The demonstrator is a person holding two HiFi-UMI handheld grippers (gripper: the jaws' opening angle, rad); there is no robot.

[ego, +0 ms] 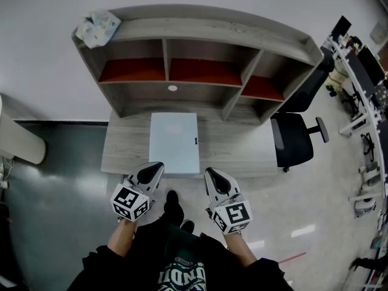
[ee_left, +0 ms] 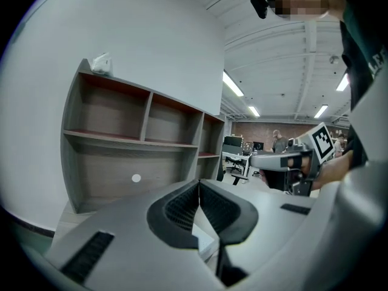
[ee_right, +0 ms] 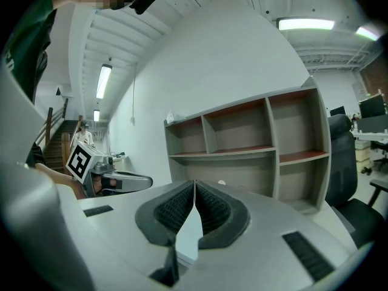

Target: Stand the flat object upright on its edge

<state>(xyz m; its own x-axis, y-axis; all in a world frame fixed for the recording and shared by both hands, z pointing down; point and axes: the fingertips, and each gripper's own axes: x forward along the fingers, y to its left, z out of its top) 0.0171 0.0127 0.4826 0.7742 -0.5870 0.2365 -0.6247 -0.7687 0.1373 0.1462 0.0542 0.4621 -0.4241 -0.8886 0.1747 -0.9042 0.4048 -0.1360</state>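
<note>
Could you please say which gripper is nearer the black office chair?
Right. The right gripper is left of the office chair, by the near right corner of the white panel; the left gripper is farther, by its near left corner.

The left gripper point(ee_left: 199, 187) has its jaws pressed together with nothing between them, pointing toward the lower back panel of the wooden shelf unit point(ee_left: 139, 144). A crumpled white bundle point(ee_left: 102, 63) sits on the shelf unit's top left corner. Right of the shelf unit, the right gripper point(ee_left: 256, 160) reaches in level.
</note>
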